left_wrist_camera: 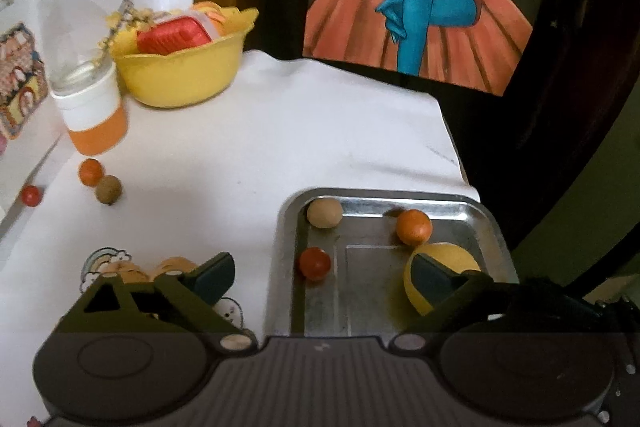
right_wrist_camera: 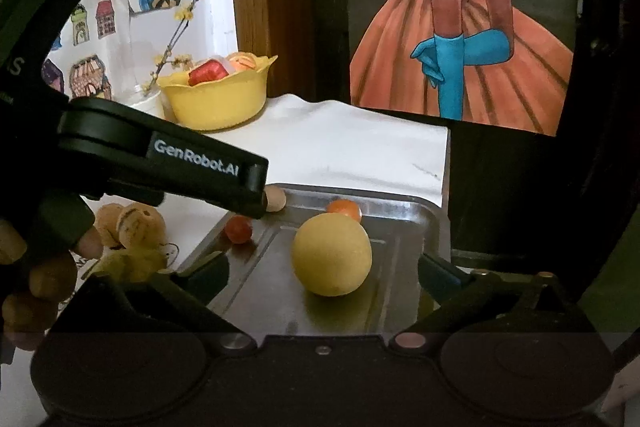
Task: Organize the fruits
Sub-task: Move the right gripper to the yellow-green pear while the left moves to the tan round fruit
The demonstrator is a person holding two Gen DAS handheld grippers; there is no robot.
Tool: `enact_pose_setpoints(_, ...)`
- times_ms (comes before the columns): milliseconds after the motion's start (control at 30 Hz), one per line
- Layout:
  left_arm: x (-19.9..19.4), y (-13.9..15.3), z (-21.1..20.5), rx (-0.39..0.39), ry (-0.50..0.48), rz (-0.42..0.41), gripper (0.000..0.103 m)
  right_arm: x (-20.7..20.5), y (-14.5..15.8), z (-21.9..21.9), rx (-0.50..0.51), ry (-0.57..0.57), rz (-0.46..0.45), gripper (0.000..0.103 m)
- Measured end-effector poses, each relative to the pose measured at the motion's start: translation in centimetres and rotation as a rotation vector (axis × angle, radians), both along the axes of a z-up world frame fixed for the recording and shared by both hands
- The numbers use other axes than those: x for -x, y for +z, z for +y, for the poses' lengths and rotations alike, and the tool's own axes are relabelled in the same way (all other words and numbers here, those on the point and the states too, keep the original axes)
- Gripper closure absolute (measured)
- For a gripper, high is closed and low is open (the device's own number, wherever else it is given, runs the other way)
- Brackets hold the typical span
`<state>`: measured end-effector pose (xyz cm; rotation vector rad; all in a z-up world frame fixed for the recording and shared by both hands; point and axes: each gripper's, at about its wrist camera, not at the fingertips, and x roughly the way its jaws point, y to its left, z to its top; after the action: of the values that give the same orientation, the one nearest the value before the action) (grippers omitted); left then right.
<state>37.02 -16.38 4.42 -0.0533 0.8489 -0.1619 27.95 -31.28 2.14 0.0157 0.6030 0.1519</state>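
Gathered on tray [left_wrist_camera: 490, 227]: lemon [right_wrist_camera: 331, 254], three small fruits; both grippers [left_wrist_camera: 320, 275] [right_wrist_camera: 324, 267] spread, empty, likely between picks.

A metal tray [left_wrist_camera: 288, 227] on the white tabletop [left_wrist_camera: 280, 131] holds four round fruits: a large yellow ball [right_wrist_camera: 331, 254] toward its near right, a small orange one [left_wrist_camera: 414, 226] at the far right, a tan one [left_wrist_camera: 324, 212] in the far left corner, and a red one [left_wrist_camera: 315, 263] against the left wall. All four rest apart from one another. Three more small fruits lie loose on the tabletop well to the tray's left: an orange ball [left_wrist_camera: 91, 171] touching a brown one [left_wrist_camera: 108, 189], and a red ball [left_wrist_camera: 31, 195] near the wall.
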Motion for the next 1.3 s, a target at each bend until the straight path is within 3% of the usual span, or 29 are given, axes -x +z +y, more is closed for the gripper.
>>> enact_pose_setpoints(100, 1.1, 0.8, 0.4, -0.001, 0.016, -0.025, 0.001, 0.9, 0.5, 0.2, 0.0, -0.004, -0.005, 0.001)
enact_pose_setpoints(733, 9.0, 4.7, 4.7, -0.029, 0.101, -0.158, 0.001, 7.5, 3.5, 3.4, 0.019, 0.039, -0.056, 0.001)
enact_pose_setpoints(1300, 15.7, 2.3, 9.7, -0.026, 0.143, -0.091, 0.001, 14.3, 2.9, 8.4, 0.056, 0.09, -0.024, 0.001)
